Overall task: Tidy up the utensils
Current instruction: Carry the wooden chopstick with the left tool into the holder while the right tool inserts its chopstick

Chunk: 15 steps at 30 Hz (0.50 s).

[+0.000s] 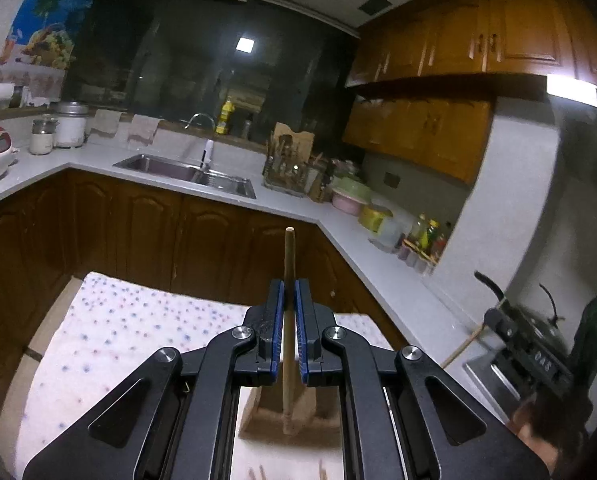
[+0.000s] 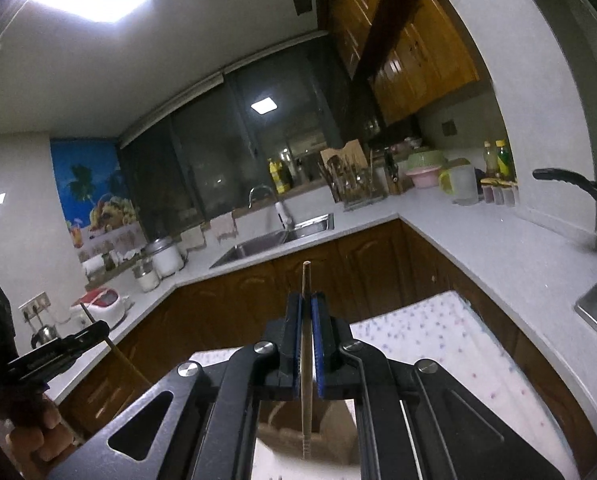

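Pinched upright between blue-padded jaws of left gripper (image 1: 289, 292): thin wooden chopstick (image 1: 288, 264), tip poking above, lower end dropping toward brown wooden holder (image 1: 274, 412) on dotted cloth (image 1: 130, 320). Likewise clamped in right gripper (image 2: 307, 304): second pale chopstick (image 2: 306, 280), grooved near bottom. Both grippers raised, aimed across kitchen toward sink (image 1: 186, 172).

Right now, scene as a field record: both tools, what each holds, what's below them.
left tool: shut on a wooden chopstick, held upright
right tool: shut on a second chopstick, also upright
below: brown holder, blurred; both sticks' lower ends over it
surface: polka-dot cloth
background: sink, utensil rack on the counter
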Each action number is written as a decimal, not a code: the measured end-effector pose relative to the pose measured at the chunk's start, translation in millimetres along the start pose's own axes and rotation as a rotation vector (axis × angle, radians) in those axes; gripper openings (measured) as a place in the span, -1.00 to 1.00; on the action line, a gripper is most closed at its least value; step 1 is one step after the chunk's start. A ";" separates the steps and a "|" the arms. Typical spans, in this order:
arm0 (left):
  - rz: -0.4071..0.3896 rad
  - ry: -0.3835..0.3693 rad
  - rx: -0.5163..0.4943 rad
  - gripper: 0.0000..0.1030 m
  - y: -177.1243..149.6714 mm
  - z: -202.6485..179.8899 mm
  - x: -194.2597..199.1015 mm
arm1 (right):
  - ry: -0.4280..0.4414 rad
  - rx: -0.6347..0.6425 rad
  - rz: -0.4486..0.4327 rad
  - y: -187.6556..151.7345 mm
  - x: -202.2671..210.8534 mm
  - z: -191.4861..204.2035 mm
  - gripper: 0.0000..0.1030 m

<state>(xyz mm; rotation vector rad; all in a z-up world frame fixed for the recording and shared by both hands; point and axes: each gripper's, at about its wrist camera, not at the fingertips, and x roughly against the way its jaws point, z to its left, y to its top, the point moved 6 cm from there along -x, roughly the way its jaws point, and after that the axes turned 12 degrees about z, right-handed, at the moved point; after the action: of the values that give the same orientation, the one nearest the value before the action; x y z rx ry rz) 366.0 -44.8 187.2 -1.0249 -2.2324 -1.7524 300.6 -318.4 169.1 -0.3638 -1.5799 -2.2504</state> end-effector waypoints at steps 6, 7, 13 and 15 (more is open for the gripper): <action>-0.011 0.013 0.061 -0.90 2.3 16.3 -42.5 | -0.012 0.003 -0.009 1.5 -34.4 -1.7 -0.90; -0.009 0.013 0.067 -0.90 -0.7 17.9 -49.4 | -0.017 0.007 -0.010 -1.3 -40.0 -2.6 -0.90; 0.035 0.041 0.056 -0.90 -31.9 20.4 -85.2 | -0.047 0.005 0.034 -28.5 -70.1 -12.1 -0.90; 0.061 0.054 0.049 -0.90 -44.3 23.3 -97.0 | -0.047 -0.001 0.054 -38.9 -78.1 -16.0 -0.90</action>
<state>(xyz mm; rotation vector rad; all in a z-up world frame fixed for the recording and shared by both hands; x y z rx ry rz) 421.6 -69.8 96.6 -1.0129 -2.1768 -1.6715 353.9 -310.0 98.7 -0.4565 -1.5734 -2.2172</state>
